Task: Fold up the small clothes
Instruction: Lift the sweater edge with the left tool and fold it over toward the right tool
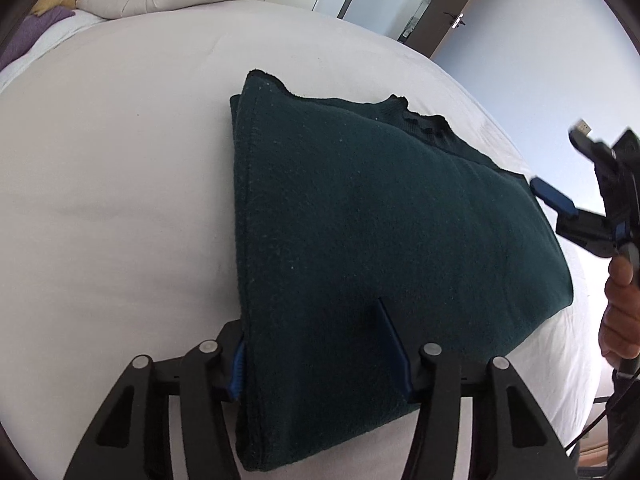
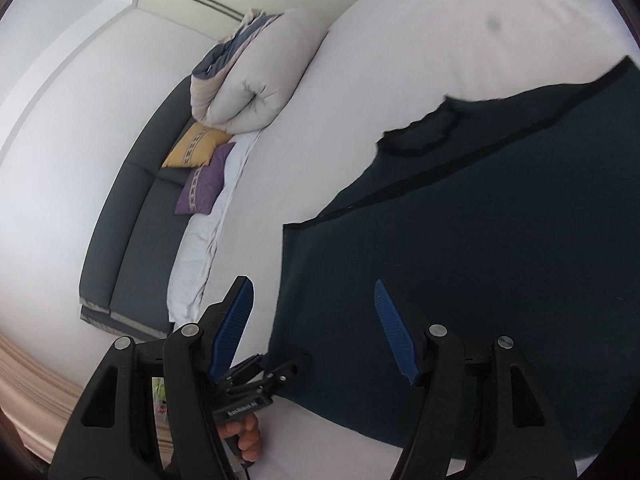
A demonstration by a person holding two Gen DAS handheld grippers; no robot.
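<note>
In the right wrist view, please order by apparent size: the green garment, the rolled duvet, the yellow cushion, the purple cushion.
1. Garment
2. Duvet
3. Yellow cushion and purple cushion look alike, so I do not rank them.

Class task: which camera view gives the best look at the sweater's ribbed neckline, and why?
The left wrist view: the dark green sweater lies whole and sharp, its neckline ribbed and clear. The right wrist view shows the neckline blurred and the garment cropped.
</note>
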